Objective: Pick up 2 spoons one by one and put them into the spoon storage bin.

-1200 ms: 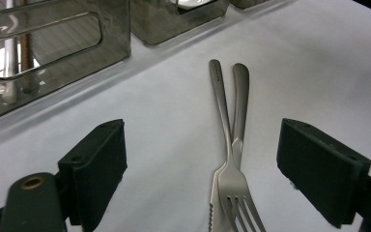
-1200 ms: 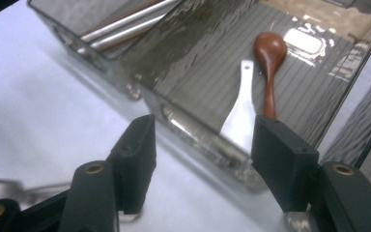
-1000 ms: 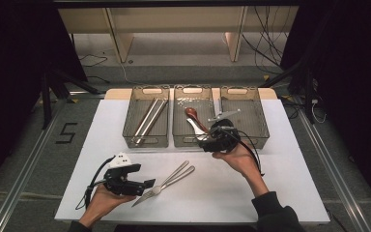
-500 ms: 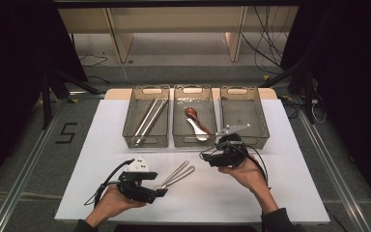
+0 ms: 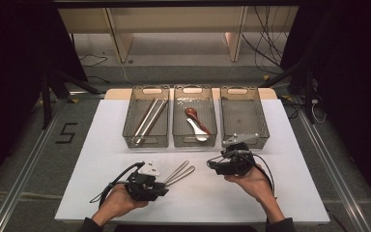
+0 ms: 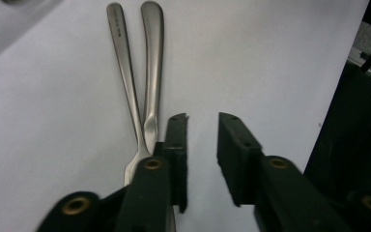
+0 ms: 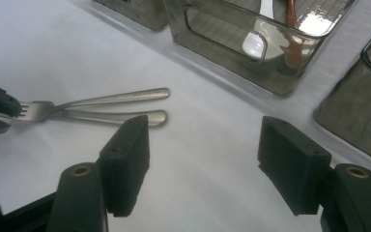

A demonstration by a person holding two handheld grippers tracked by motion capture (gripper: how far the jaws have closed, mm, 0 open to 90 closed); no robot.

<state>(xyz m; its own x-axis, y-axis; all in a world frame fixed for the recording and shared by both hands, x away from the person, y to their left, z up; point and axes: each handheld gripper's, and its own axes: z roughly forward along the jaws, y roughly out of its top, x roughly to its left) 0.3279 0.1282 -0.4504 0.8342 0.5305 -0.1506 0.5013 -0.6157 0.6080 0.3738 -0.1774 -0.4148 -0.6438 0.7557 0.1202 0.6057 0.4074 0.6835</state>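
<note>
1. White table (image 5: 280, 193) in a dark room, metal rails on the floor at both sides; three smoky clear bins sit in a row at the far edge.
2. Left bin (image 5: 146, 123) holds long metal utensils, middle bin (image 5: 194, 121) holds a brown spoon and a white spoon, right bin (image 5: 244, 116).
3. Two forks (image 6: 140, 92) lie side by side on the table, handles touching, near the front, left of centre.
4. Left gripper (image 6: 203, 140) sits over the forks' tine ends; its jaws have just been closing, a narrow gap remains, nothing between them, forks just beside the left jaw.
5. Right gripper (image 7: 203, 159) hovers near the middle bin, jaws spread wide, nothing held, fork handles just beyond its left jaw.
</note>
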